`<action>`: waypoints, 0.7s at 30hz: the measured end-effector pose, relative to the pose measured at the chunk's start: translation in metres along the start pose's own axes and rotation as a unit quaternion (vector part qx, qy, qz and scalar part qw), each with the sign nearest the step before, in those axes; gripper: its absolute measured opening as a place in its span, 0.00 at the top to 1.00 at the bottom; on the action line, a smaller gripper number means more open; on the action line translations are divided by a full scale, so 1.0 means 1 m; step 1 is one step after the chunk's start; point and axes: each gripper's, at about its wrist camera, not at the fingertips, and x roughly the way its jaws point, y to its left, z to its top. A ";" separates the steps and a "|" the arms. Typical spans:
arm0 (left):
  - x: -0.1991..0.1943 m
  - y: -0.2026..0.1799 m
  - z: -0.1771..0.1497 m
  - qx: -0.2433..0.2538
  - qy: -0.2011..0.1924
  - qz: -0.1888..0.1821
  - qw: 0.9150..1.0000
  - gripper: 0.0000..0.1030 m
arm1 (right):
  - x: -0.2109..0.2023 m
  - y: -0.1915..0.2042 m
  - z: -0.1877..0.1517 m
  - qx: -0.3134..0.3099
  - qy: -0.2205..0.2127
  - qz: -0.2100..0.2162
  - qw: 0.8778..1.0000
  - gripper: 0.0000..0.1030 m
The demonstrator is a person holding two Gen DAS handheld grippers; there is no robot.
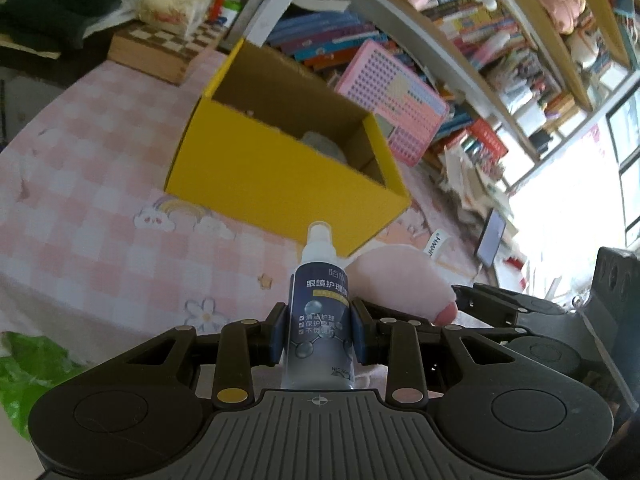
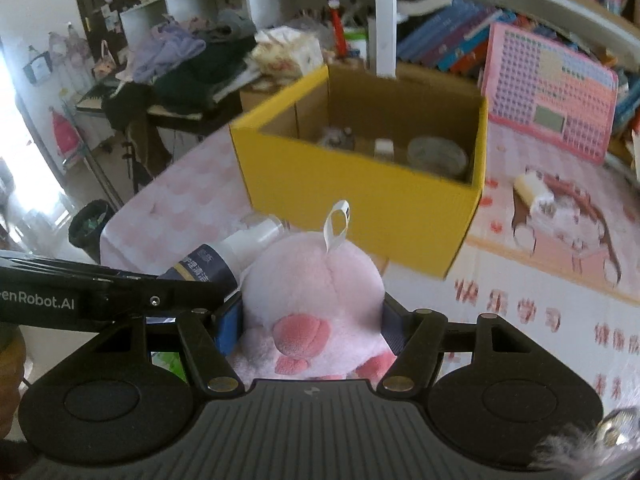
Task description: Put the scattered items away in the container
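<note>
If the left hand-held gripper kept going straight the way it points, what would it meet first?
Probably the yellow box: the left hand-held gripper, shut on the spray bottle, points at its near wall, with bare tablecloth between. Depth is unclear.

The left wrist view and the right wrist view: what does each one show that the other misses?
Only the left wrist view shows the bottle's label front, clamped upright between the left gripper's pads, a green bag and a phone.

Only the right wrist view shows the pink plush's face, held in the right gripper, and a small bottle and round tin inside the box.

Both show the yellow box, the bottle, the plush, the pink board and the bookshelves.
</note>
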 end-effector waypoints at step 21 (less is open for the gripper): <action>0.083 -0.017 0.144 0.031 -0.112 0.060 0.991 0.70 | 0.068 -0.077 0.153 -0.029 -0.077 -0.024 0.996 0.34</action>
